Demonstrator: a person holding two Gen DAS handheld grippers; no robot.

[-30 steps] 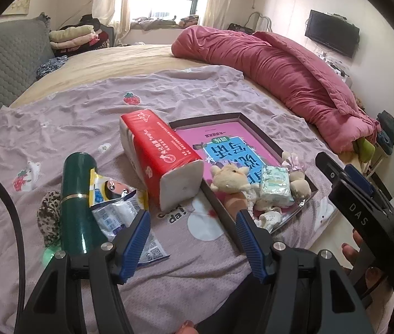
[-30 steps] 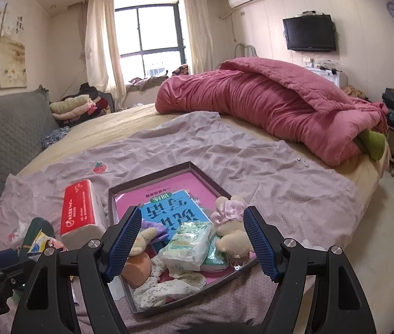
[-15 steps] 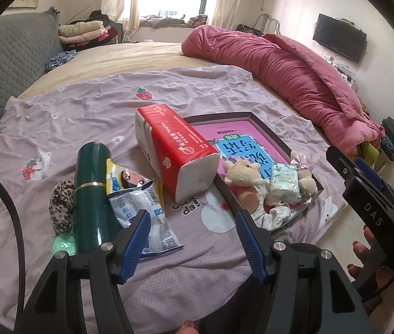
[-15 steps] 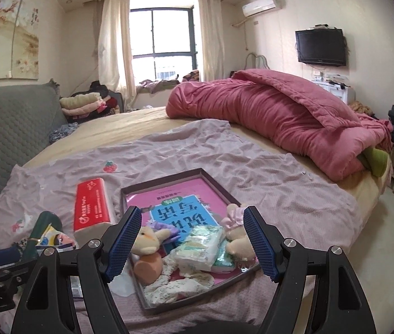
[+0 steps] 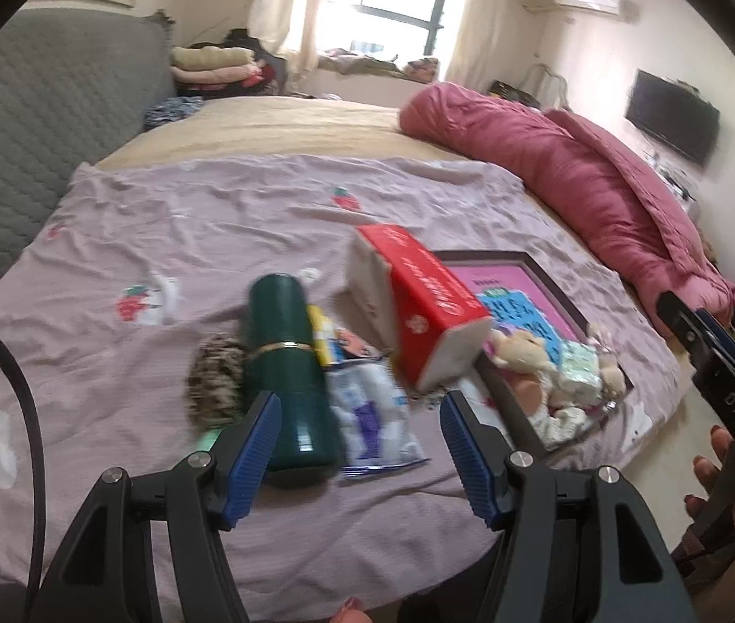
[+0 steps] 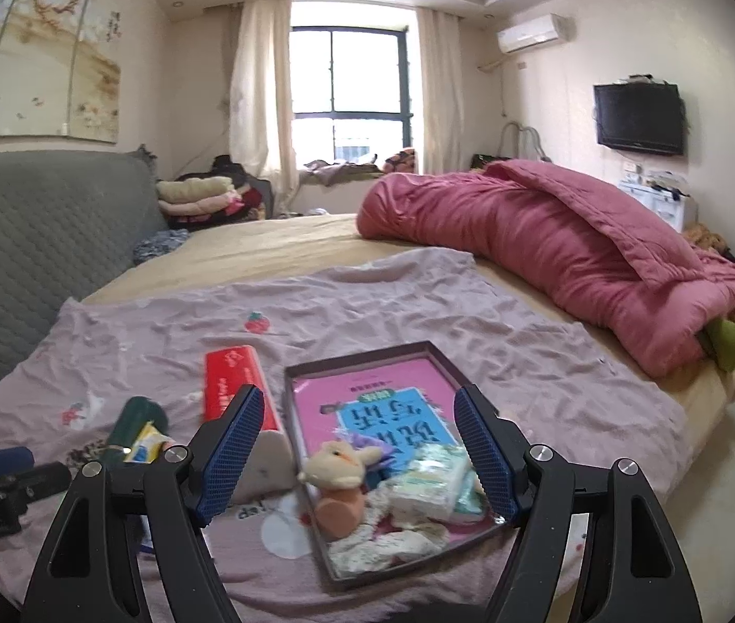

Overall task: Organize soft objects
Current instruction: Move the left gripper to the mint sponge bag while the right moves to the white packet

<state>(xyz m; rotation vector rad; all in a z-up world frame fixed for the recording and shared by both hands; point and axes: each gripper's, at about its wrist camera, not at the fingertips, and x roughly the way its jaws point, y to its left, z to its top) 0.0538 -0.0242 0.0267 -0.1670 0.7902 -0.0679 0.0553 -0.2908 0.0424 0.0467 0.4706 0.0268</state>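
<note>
Both grippers, left (image 5: 357, 433) and right (image 6: 359, 449), held above bed (image 6: 549, 363) with jaws apart, empty. Plush (image 6: 341, 472), tissue pack (image 6: 432, 483) inside tray (image 6: 367, 352); tissue box (image 5: 419, 301), flask (image 5: 286, 363) beside tray.

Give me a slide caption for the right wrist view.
Open right gripper above a tray holding a plush toy and tissue pack.

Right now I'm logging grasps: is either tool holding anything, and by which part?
Nothing is held. The left tool and the right tool both stand open and empty above the bed.
</note>
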